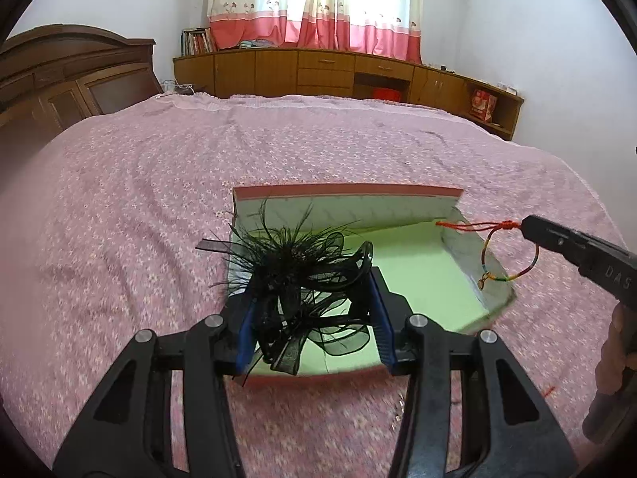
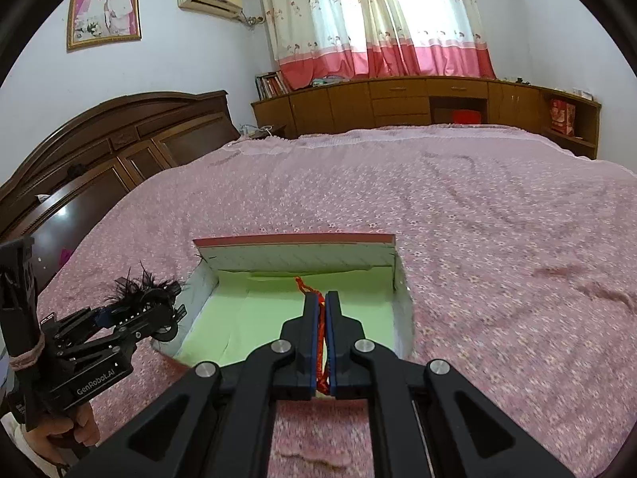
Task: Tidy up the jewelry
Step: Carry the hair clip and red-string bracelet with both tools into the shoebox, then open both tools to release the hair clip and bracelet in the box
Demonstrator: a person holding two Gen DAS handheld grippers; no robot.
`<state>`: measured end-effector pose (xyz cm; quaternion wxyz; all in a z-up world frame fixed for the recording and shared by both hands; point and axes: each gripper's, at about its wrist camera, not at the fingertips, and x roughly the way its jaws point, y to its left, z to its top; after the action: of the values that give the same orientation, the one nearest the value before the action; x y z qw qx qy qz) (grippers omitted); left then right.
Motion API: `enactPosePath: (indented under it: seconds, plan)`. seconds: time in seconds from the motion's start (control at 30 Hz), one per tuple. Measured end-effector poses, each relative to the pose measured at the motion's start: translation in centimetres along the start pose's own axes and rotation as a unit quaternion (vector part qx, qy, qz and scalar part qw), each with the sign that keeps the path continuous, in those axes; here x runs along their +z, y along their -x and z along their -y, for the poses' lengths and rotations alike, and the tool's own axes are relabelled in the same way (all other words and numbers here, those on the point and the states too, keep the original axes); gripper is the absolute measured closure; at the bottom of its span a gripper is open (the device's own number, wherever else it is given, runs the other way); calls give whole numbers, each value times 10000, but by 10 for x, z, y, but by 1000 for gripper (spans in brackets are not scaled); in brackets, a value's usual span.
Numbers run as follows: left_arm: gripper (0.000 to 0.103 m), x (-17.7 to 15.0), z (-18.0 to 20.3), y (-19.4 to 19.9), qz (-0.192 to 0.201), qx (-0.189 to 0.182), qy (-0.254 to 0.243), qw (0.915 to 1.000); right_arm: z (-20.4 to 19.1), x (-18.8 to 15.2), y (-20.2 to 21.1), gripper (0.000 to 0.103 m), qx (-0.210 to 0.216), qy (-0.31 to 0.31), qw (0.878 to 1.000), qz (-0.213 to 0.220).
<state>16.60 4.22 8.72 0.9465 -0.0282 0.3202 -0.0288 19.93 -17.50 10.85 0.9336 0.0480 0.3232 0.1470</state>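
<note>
An open box [image 1: 418, 279] with a green floor and red rim lies on the pink bedspread; it also shows in the right wrist view [image 2: 239, 318]. My left gripper [image 1: 310, 279] is shut on a black feather-and-ribbon hair ornament [image 1: 294, 271] over the box's left side; that gripper appears in the right wrist view [image 2: 159, 310] at the box's left wall. My right gripper [image 2: 322, 298] is shut on a red cord [image 2: 321, 334] above the box. In the left wrist view the right gripper [image 1: 529, 233] holds a multicoloured string bracelet [image 1: 505, 255] that dangles over the box's right wall.
The pink floral bedspread [image 2: 477, 239] spreads around the box. A dark wooden headboard [image 2: 99, 151] stands on the left. Wooden cabinets [image 2: 418, 99] and pink curtains [image 2: 378, 20] line the far wall. A small red thread [image 1: 549, 391] lies on the bedspread at right.
</note>
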Motion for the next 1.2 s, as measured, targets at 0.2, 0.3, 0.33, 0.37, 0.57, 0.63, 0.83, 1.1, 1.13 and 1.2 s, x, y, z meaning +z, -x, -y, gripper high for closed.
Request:
enactPosePath:
  seconds: [0.2, 0.3, 0.33, 0.37, 0.57, 0.63, 0.83, 1.1, 1.13, 1.2]
  plan:
    - [62, 12, -2, -27, -121, -4, -25, 9999, 7, 11, -38, 98, 130, -160, 9995, -240]
    - [62, 15, -1, -40, -197, 17, -46, 9998, 12, 14, -55, 98, 180, -220, 9990, -343]
    - [62, 15, -1, -45, -234, 27, -45, 9997, 12, 14, -59, 98, 193, -242, 9988, -370]
    - [62, 15, -1, -48, -263, 32, -42, 9996, 13, 15, -64, 98, 218, -282, 9985, -411]
    - [62, 15, -4, -79, -566, 38, 45, 9984, 22, 15, -98, 98, 164, -324, 9968, -707]
    - [62, 15, -4, -86, -679, 54, 109, 9976, 25, 14, -111, 98, 114, -313, 9960, -835]
    - [62, 13, -6, -106, -998, 181, 193, 9947, 35, 9, -138, 98, -62, -339, 9927, -1154]
    - [59, 11, -5, -111, -1056, 258, 172, 9939, 43, 2, -157, 98, -279, -338, 9891, -1405]
    - [58, 11, -4, -112, -1076, 256, 148, 9938, 43, 2, -158, 98, -298, -326, 9890, -1410]
    - [56, 11, -3, -111, -1066, 247, 112, 9939, 42, 3, -157, 94, -303, -336, 9889, -1415]
